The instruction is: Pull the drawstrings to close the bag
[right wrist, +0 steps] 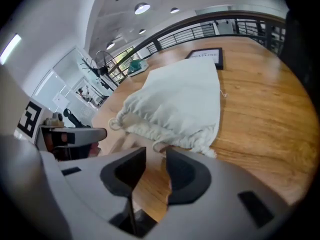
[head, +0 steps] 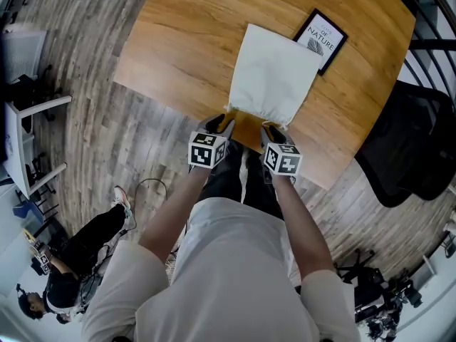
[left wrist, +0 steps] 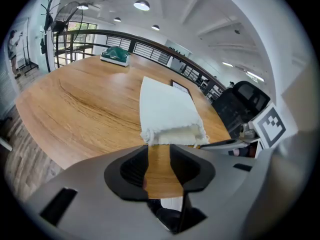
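If I close on cloth rather than the strings (right wrist: 116,124), I judge I'd drag the bag (head: 274,73) off the near edge of the surface (head: 178,48) instead of cinching it. My left tool (head: 221,125) and right tool (head: 273,131) sit side by side at its gathered mouth, jaws spread, gripping nothing, forearms stretched forward.

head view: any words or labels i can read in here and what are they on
"OF NATURE": on the black-framed picture lying on the table beyond the white bag.
The smaller print in that frame is too blurred to read.
The cubes on the left gripper and the right gripper show only square marker patterns, no letters.
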Motion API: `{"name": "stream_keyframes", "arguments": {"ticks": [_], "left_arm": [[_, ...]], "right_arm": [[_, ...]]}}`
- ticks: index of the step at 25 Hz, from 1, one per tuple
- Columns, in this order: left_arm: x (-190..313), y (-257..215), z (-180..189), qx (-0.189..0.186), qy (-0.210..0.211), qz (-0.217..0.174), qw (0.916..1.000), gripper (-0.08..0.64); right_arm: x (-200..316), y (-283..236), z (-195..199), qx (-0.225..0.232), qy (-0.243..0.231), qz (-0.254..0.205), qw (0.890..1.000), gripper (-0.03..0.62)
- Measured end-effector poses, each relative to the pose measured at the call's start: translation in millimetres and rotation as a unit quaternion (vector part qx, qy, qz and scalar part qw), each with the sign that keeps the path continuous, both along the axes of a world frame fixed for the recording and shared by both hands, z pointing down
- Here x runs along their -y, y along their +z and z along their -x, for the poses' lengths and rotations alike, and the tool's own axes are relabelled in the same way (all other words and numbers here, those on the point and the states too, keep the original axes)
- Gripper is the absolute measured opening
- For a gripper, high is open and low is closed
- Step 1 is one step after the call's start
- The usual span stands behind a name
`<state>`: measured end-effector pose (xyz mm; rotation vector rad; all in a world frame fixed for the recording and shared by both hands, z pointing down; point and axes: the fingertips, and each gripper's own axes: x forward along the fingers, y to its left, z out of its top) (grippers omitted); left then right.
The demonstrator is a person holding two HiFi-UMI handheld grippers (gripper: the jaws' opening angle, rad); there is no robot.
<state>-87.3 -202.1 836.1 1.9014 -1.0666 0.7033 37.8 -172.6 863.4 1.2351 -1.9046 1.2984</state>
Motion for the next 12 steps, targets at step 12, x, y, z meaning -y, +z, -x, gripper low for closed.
{"name": "stream_keyframes", "arguments": {"ticks": [12], "left_arm": [[12.4,17.8,0.9,0.006,0.004,0.021,0.9997,0.127]], "right_arm": [[17.8,11.1,4.6,-0.014,0.117,0.027,0.993,0.114]]}}
